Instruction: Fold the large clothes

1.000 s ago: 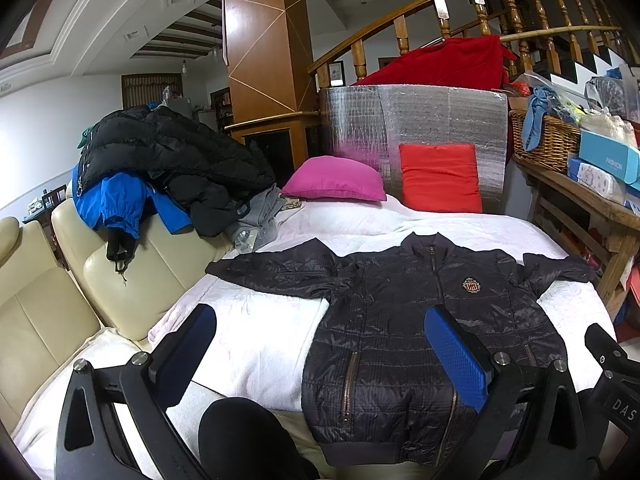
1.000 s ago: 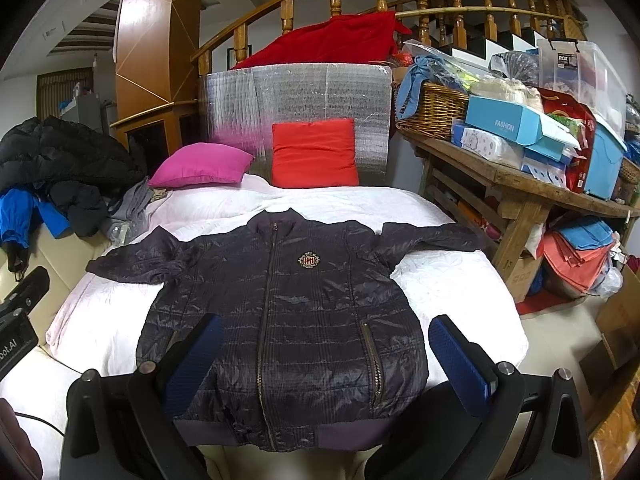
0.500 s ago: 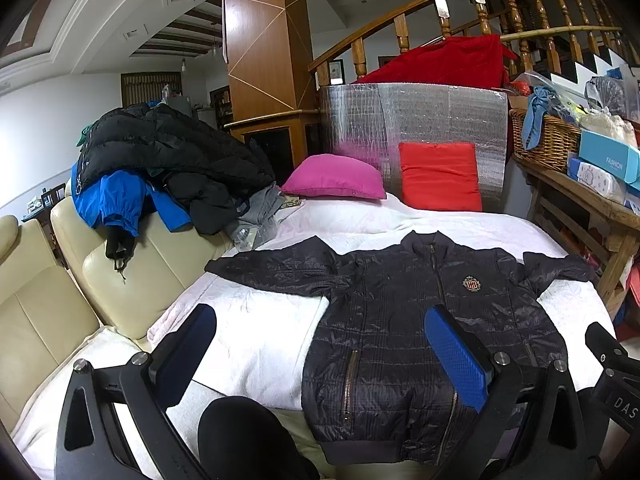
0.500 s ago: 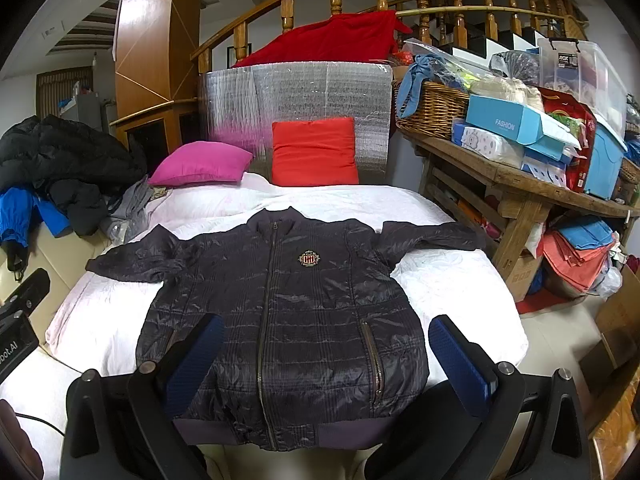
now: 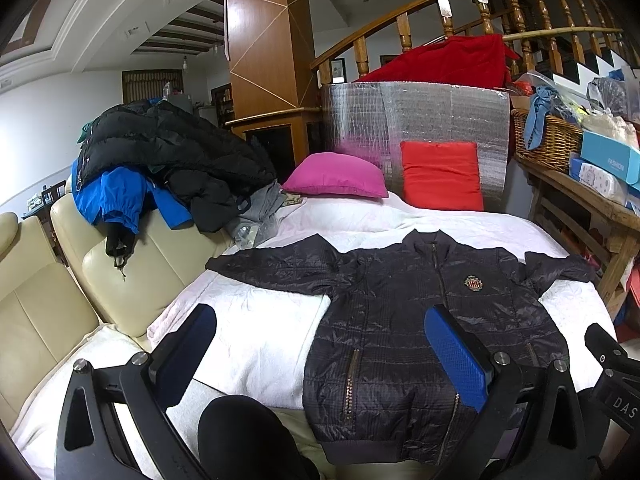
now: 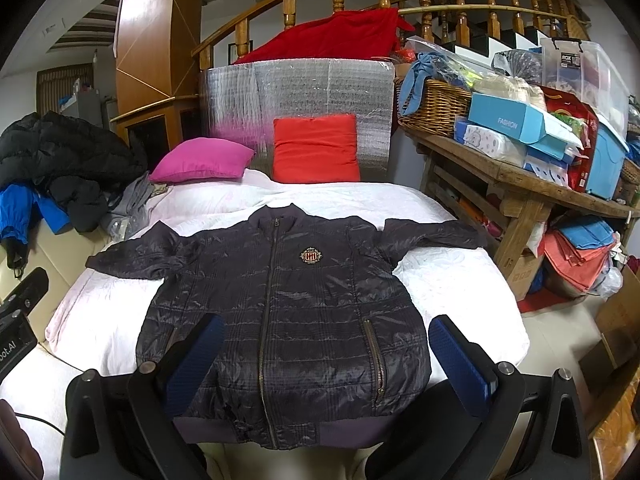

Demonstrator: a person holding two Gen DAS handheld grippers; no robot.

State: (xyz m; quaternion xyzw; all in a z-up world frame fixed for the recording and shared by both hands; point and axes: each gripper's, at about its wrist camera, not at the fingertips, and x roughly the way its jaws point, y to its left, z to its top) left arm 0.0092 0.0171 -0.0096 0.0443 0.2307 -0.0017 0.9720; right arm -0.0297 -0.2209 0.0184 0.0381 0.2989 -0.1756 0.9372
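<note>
A dark quilted jacket (image 6: 304, 304) with a chest badge lies flat, face up, zipped, sleeves spread, on a white bed cover (image 6: 452, 280). It also shows in the left wrist view (image 5: 420, 320). My right gripper (image 6: 324, 356) is open and empty, held above the jacket's hem. My left gripper (image 5: 320, 348) is open and empty, held near the jacket's left hem corner and the bare cover (image 5: 260, 320).
A pink cushion (image 6: 202, 160) and a red cushion (image 6: 316, 148) lie at the far end. A pile of dark and blue coats (image 5: 160, 160) sits on a cream sofa (image 5: 48, 300) at left. A cluttered wooden table (image 6: 520, 184) stands at right.
</note>
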